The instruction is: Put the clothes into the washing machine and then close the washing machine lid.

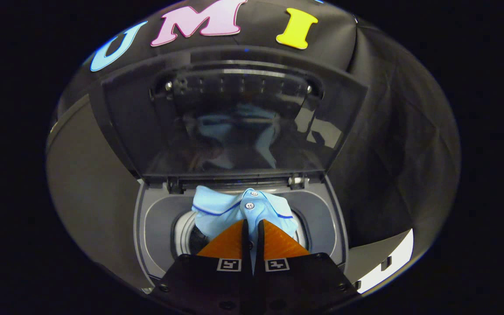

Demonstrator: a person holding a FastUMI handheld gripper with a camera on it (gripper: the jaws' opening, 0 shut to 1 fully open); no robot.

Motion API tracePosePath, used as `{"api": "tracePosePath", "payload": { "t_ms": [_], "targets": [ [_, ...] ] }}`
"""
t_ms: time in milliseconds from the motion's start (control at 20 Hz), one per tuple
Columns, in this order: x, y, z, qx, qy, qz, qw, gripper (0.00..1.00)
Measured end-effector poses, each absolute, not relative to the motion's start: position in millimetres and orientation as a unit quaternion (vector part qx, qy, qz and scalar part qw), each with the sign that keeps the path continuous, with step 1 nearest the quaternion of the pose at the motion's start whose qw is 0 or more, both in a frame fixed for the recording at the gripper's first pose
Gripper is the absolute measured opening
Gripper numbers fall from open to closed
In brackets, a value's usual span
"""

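The washing machine (151, 227) sits below the gripper with its top open, and its lid (234, 118) stands raised at the back, a dark glossy panel that mirrors the pale cloth beneath it. In the middle of the grey top is the round drum opening (185, 236), its ribbed metal wall showing beside the fabric. A light blue shirt (221, 212), with darker piping and small white buttons (249, 205) down its placket, hangs bunched over that opening, just ahead of the fingers and reaching between them. The gripper (252, 227) is clenched on a fold of the shirt, its two fingers pressed close with cloth pinched in the narrow gap. The shirt looks light, soft and limp, so it should sag and drape wherever it is let go; a thick fold near the collar or placket seems the surest hold, since a single thin layer could slip out. The lid is not yet shut.
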State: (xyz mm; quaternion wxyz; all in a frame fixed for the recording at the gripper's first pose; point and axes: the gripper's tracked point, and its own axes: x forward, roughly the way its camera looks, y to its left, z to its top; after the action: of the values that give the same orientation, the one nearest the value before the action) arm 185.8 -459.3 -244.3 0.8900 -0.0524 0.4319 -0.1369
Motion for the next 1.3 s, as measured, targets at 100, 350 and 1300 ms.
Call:
{"api": "tracePosePath", "payload": {
  "t_ms": [100, 350, 1300],
  "targets": [
    [181, -457, -275, -0.044, 0.457, -0.128, 0.879, 0.05],
    [171, -455, -331, -0.033, 0.503, -0.116, 0.856, 0.05],
    [161, -461, -379, -0.054, 0.554, -0.110, 0.824, 1.00]
  ]
}}
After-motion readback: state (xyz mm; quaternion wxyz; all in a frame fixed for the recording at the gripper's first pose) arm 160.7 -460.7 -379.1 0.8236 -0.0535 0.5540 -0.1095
